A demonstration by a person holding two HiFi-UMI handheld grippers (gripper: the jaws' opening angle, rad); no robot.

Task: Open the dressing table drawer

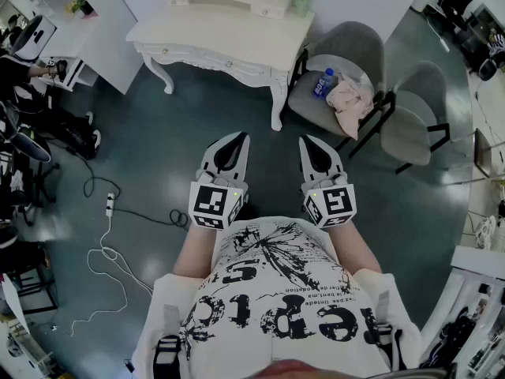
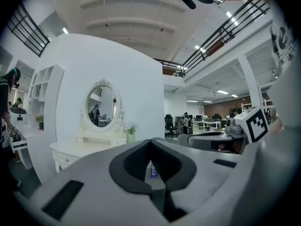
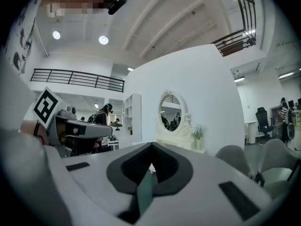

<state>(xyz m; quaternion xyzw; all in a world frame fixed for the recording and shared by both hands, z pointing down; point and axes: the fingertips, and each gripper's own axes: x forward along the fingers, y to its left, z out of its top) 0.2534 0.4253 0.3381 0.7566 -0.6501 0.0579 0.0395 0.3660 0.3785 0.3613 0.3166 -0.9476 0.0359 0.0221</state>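
Head view, looking steeply down: we stand on a glossy dark green-grey floor (image 1: 158, 148), well short of the dressing table (image 1: 221, 34), which sits at the top of the frame against a white wall. It is cream-white with a smooth flat top, a carved scalloped apron and curved legs; its drawer (image 1: 211, 57) sits flush and closed in that apron. From the left gripper view we see its oval mirror (image 2: 102, 106) in an ornate frame. Right of the table stand two grey padded chairs on thin black legs, the nearer chair (image 1: 347, 50) partly across the table's right corner, the second chair (image 1: 414, 109) beyond it. We hold both grippers level in front of our printed white shirt (image 1: 276, 290), pointing toward the table and touching nothing. The left gripper (image 1: 239, 139) and right gripper (image 1: 306, 142), pale grey with black-lined jaws, each have their jaw tips pressed together, pinching nothing. A crumpled pinkish cloth (image 1: 351, 97) and a blue-labelled bottle (image 1: 322, 83) lie on the nearer chair's seat. A white power strip (image 1: 110, 204) trails cable across the floor at left.
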